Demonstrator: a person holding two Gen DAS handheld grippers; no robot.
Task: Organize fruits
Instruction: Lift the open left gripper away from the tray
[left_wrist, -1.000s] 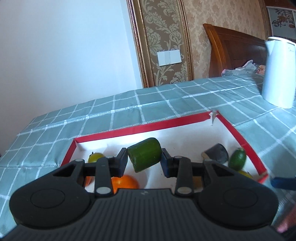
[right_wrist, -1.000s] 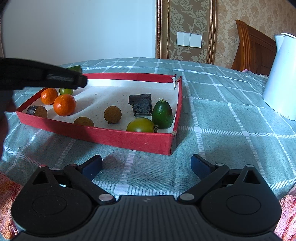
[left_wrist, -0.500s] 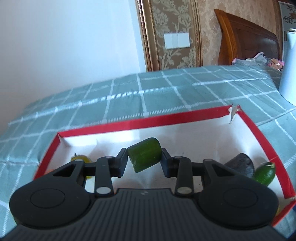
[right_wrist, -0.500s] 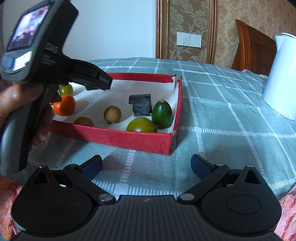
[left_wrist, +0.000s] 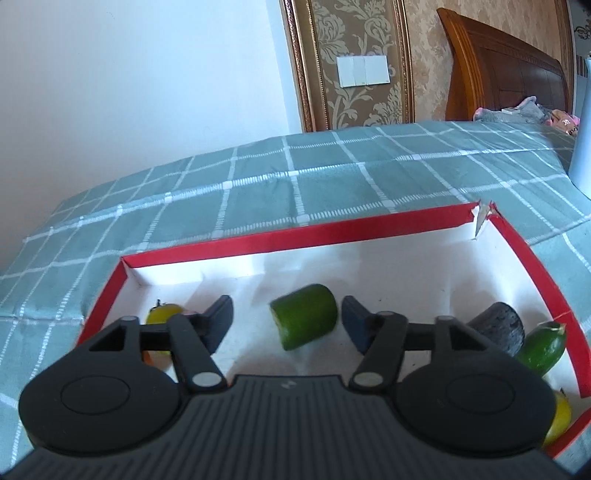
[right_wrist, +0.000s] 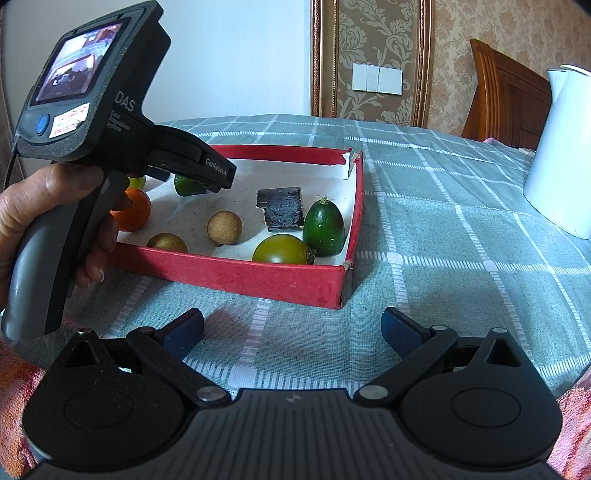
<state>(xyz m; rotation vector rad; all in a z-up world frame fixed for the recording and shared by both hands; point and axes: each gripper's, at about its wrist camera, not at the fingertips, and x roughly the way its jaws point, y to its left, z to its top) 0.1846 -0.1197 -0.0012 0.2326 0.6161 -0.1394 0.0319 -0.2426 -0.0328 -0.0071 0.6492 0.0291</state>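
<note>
left gripper (left_wrist: 287, 319): jaws opening, pads clear of the green fruit piece (left_wrist: 303, 316), dropped between them | piece lies in the red box (left_wrist: 280, 236) with the other fruit | right gripper (right_wrist: 291, 332): jaws spread, empty, waiting above the table (right_wrist: 443, 240)

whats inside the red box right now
Red box: green cucumber chunk, orange, green tomato, whole green fruit, dark block, two brown balls. The left gripper, jaws opening, hides the near-left corner.
</note>
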